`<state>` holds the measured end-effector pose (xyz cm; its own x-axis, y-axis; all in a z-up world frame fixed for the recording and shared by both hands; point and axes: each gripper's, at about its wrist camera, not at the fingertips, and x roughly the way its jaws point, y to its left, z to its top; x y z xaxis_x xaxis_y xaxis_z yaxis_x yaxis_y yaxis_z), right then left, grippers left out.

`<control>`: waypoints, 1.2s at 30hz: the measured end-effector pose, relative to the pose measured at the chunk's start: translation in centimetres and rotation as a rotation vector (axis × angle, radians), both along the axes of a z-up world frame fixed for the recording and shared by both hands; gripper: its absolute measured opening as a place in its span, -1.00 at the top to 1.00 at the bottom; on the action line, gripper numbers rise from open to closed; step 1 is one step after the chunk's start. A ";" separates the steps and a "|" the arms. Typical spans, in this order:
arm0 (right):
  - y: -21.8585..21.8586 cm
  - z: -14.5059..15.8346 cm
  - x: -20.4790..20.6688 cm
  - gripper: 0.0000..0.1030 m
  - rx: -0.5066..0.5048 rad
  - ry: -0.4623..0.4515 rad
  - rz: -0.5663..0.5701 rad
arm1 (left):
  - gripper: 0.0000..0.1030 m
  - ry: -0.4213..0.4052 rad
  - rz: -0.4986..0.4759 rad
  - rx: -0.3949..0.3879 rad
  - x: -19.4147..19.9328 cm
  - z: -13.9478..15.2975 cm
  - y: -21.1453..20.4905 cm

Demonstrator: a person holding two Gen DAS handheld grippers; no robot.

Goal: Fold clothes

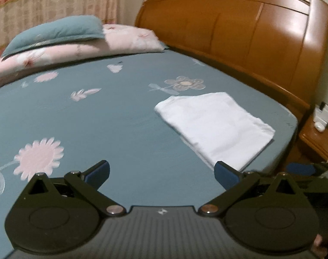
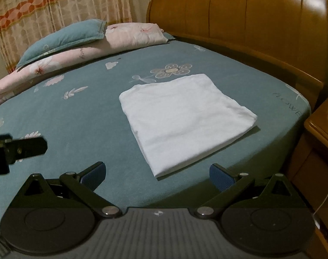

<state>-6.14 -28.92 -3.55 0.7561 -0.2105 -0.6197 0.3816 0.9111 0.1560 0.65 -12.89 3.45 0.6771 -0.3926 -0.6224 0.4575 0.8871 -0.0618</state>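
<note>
At the bed's far left edge we see a teal pillow (image 2: 62,40) lying on a folded pink quilt (image 2: 129,35). Our left gripper (image 1: 161,176) hangs over the teal flowered sheet (image 1: 99,118) with its blue pads spread wide, grasping nothing. Our right gripper (image 2: 157,174) is likewise released, fingers apart, above the bed's near edge. Just beyond it the white garment (image 2: 183,118) lies folded flat in a neat rectangle, toward the bed's right corner near the wooden headboard (image 2: 250,21). A nightstand (image 2: 319,133) stands beside that corner.
</note>
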 end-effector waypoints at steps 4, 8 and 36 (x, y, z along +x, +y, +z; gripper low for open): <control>0.1 0.1 -0.4 -1.00 0.001 -0.011 0.002 | -0.99 0.050 0.008 -0.002 -0.6 -1.4 0.4; 0.3 0.0 -0.7 -1.00 0.002 -0.018 0.010 | -0.99 0.073 0.020 0.025 -0.6 -2.1 0.4; 1.1 -0.1 -0.4 -1.00 -0.025 -0.006 0.017 | -0.99 0.075 0.011 0.038 -0.9 -2.0 0.3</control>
